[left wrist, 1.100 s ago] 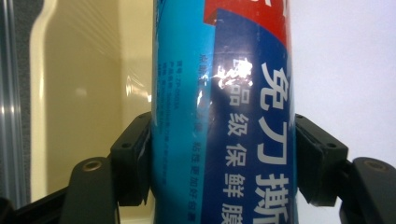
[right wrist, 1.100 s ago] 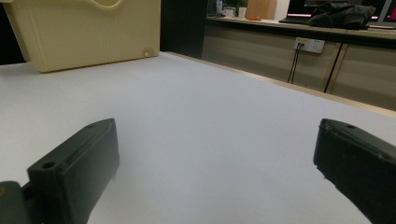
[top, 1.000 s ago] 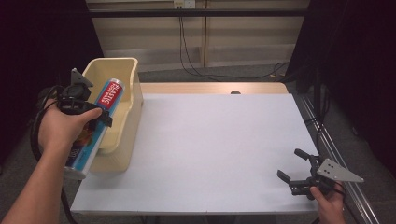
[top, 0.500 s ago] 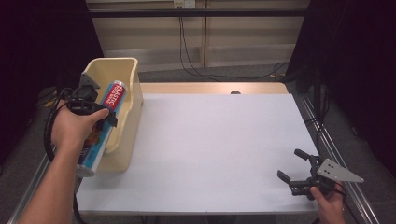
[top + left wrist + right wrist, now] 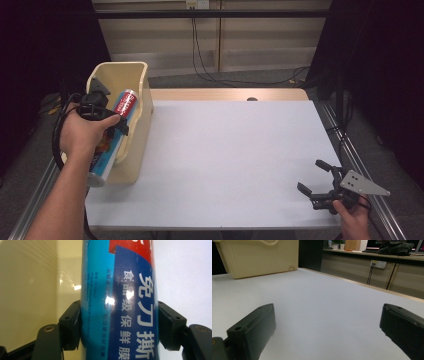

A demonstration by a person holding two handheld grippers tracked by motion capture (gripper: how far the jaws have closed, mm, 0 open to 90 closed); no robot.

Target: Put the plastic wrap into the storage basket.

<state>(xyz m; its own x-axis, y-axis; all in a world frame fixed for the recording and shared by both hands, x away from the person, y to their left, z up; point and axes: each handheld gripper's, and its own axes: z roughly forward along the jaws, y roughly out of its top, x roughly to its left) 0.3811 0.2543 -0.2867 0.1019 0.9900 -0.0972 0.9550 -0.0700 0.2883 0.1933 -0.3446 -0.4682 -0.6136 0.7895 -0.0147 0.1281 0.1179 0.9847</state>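
Note:
A long blue box of cling film (image 5: 125, 106) with a red end lies tilted along the cream plastic bin (image 5: 142, 107) at the table's left edge. Its red end points into the bin and its near end sticks out past the bin's front. My left gripper (image 5: 118, 125) is shut on the box around its middle. In the left gripper view both black pads press the sides of the blue box (image 5: 120, 302), with the left gripper (image 5: 119, 325) clamped across it. My right gripper (image 5: 313, 177) rests at the table's front right, open with nothing between its jaws, and the right gripper (image 5: 328, 327) faces the bare table.
The white table top (image 5: 230, 160) spreads between the two hands. The cream bin (image 5: 259, 260) stands far off in the right gripper view. A wooden strip (image 5: 225, 94) runs along the far edge, with cables and a cabinet behind it.
The left hand has carried the box slightly to the right, closer over the bin. The right gripper has stayed where it was.

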